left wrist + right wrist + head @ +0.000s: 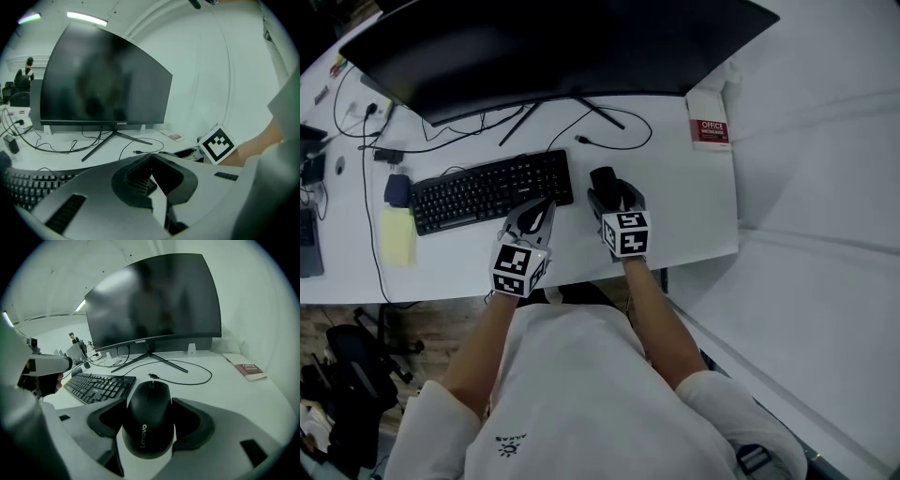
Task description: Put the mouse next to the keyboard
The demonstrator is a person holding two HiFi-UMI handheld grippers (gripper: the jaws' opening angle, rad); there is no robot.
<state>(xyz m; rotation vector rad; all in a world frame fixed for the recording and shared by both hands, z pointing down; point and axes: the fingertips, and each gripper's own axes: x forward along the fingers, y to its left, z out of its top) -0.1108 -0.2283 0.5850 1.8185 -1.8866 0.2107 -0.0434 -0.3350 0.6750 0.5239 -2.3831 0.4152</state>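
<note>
Two jaws of the right gripper (150, 423) clamp the Lenovo mouse (149, 401), centre frame, just right of the keyboard (492, 190); the left gripper (151, 161) is closed, empty. Best play: settle it flat, then release gently.

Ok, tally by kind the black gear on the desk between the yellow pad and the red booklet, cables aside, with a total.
Black curved monitor: 1
Black keyboard: 1
Black Lenovo mouse: 1
Total: 3
</note>
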